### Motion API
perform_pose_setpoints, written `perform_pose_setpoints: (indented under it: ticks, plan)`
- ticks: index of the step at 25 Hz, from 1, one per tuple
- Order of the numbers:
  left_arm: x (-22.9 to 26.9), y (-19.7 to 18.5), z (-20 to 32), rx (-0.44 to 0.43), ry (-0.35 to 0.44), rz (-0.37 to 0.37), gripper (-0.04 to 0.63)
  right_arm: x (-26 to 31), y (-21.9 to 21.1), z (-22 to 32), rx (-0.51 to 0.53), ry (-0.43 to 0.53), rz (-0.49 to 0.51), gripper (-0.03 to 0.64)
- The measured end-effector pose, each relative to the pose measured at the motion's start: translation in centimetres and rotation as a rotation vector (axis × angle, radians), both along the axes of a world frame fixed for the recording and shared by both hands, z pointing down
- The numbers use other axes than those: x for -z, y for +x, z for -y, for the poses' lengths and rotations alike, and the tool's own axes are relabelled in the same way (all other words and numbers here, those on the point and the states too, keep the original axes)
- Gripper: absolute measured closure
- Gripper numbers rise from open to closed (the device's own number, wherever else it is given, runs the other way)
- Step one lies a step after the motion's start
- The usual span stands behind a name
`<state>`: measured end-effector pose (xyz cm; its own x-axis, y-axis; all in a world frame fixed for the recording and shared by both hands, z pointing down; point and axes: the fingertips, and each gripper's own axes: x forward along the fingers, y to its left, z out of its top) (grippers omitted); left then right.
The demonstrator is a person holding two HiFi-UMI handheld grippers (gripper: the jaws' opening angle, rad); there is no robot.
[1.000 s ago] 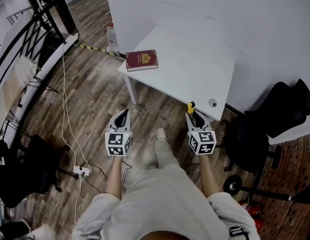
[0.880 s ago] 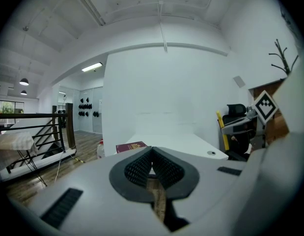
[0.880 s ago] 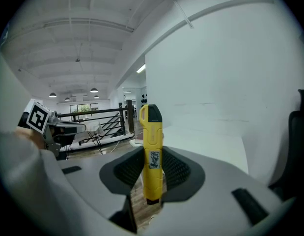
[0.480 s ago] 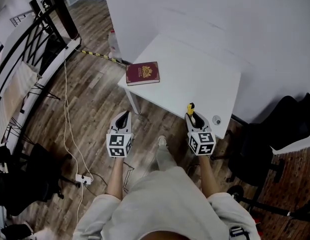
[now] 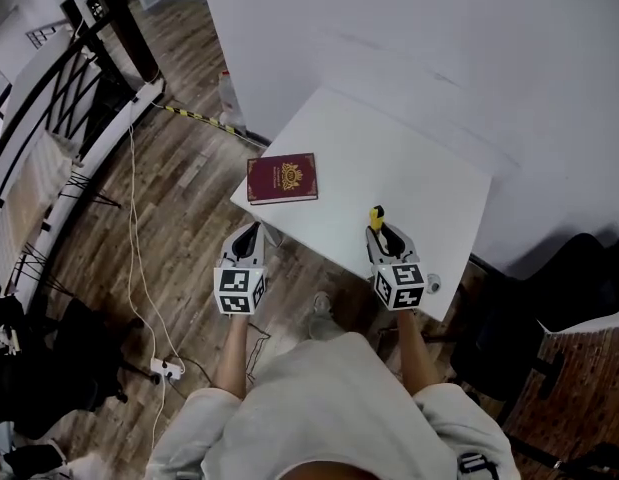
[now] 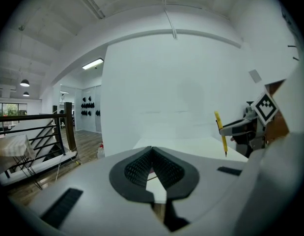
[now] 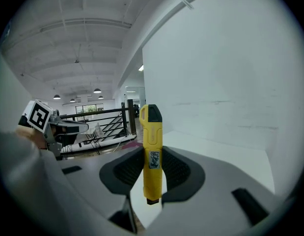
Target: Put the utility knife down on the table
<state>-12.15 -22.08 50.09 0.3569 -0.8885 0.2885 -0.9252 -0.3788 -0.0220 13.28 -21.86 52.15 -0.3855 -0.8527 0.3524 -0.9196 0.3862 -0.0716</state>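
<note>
Between the jaws of the right gripper (image 7: 152,170) the yellow utility knife (image 7: 152,149) stands upright, pinched low on its body. A second ago both grippers hung over the wood floor (image 5: 179,183), short of the white table (image 5: 419,163). Now these jaws reach over its near edge, with bare tabletop ahead and below, so the carry looks nearly over and lowering and letting go remain. The left gripper (image 5: 246,238) has its jaws pressed tip to tip on nothing, just short of the table's corner. A maroon book (image 5: 282,178) lies ahead of them. A white wall (image 5: 409,28) rises beyond both, and a black railing (image 5: 49,108) runs far out on the left jaws' side
</note>
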Motion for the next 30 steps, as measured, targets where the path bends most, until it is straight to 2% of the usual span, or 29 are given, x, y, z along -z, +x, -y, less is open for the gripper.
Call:
perform_pose_setpoints:
  ticks: [11, 22, 30]
  plan:
    - [-0.8, 0.5, 8.3, 0.052, -0.028, 0.006, 0.588, -1.3, -0.4, 9.3, 0.068, -0.038, 0.004, 0.507]
    - [-2.9, -0.9, 10.8, 0.08, -0.085, 0.01, 0.588, -3.8, -1.5, 12.7, 0.092, -0.105, 0.002, 0.508]
    - [-5.1, -1.5, 13.1, 0.036, -0.132, 0.006, 0.589, -5.8, -2.5, 14.2, 0.066, -0.156, -0.013, 0.506]
